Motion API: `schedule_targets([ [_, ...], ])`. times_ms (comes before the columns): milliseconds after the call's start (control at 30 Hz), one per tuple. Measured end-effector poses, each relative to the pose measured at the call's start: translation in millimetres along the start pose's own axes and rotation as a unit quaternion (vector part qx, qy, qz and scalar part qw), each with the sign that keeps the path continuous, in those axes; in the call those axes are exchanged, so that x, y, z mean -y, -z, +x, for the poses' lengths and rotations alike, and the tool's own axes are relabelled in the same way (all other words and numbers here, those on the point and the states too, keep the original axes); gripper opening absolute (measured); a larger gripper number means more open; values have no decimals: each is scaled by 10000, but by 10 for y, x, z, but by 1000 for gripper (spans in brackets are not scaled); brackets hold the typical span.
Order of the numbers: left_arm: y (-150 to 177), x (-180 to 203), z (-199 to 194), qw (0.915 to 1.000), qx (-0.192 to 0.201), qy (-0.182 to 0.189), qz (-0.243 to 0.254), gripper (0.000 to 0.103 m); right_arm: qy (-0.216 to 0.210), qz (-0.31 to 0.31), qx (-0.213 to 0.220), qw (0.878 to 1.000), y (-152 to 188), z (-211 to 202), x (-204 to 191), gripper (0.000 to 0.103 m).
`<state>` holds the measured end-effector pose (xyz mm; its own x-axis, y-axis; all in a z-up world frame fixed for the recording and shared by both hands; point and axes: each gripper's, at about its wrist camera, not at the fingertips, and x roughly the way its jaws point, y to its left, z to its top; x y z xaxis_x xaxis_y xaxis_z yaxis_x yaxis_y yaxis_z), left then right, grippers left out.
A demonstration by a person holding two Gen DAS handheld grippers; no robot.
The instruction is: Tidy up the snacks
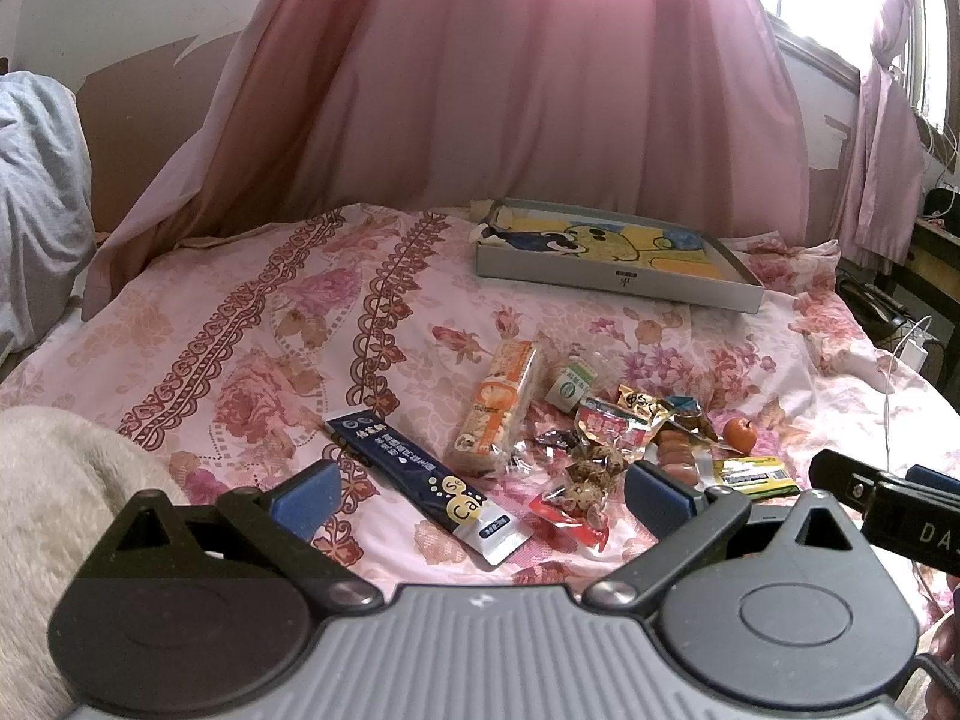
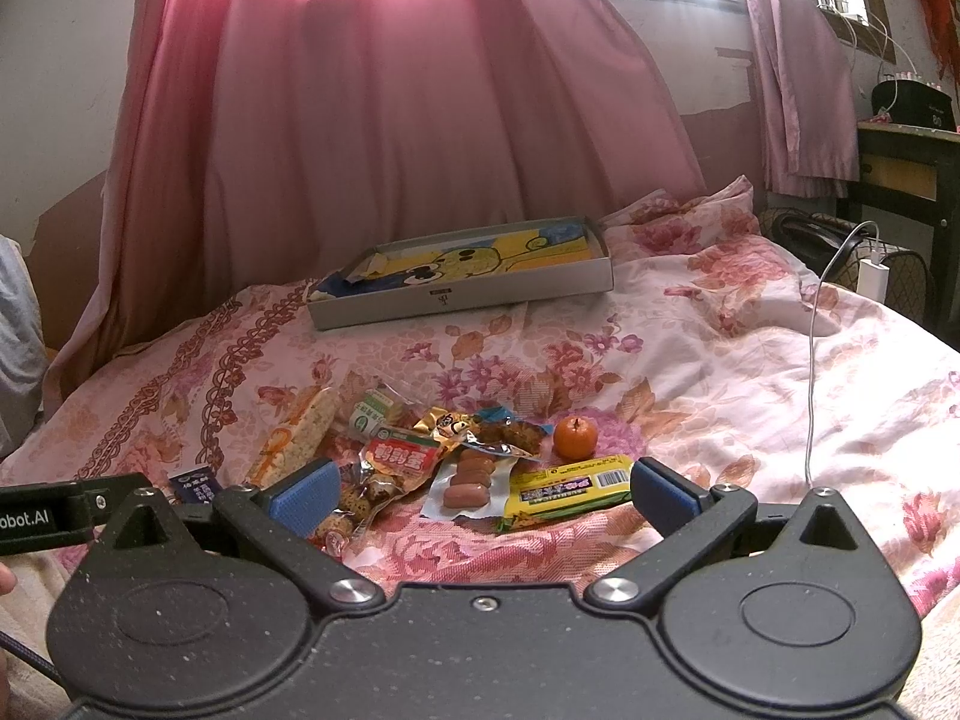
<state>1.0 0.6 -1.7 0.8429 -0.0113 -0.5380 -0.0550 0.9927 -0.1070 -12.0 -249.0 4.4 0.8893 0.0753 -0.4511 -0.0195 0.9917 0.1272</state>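
While my left fingers [image 1: 480, 495] and right fingers [image 2: 483, 492] gape empty, snacks [image 2: 456, 456] lie heaped on the bed [image 2: 720, 372] before a shallow box [image 2: 462, 294].

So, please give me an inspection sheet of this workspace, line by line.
Surface: floral bedsheet, rumpled.
Job's things: snack packets piled loosely; small orange beside them; dark blue sachet apart; shallow tray box behind, no snacks inside.
Clutter: cream blanket at near left.
Grippers: left hand-held gripper open, empty; right hand-held gripper open, empty.
Cables: white charger cable on the sheet.
Surroundings: pink curtain, window.
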Motion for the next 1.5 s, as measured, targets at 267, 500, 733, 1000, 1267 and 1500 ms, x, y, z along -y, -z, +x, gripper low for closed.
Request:
schedule_targets([
  [267, -2, 0, 1, 10000, -8, 1, -4, 102, -12, 6, -14, 10000, -3, 4, 4, 102],
  [500, 24, 5, 29, 10000, -70, -48, -11, 102, -30, 27, -97, 9999, 9, 41, -11, 102],
  [733, 11, -59, 156, 9990, -308, -239, -206, 102, -218, 92, -454, 9987, -4, 200, -11, 102],
  [1000, -260, -266, 467, 9951, -667, -237, -687, 102, -634, 74, -863, 9942, -8, 496, -76, 102],
  [1267, -413, -460, 1054, 9778, -1553, -639, -1251, 102, -980, -216, -1256, 9870, -33, 960, -272, 102],
  [1500, -336, -609, 1464, 9548, -2152, -949, -1817, 102, -984, -405, -1441, 9838, -7, 1392, -447, 102],
])
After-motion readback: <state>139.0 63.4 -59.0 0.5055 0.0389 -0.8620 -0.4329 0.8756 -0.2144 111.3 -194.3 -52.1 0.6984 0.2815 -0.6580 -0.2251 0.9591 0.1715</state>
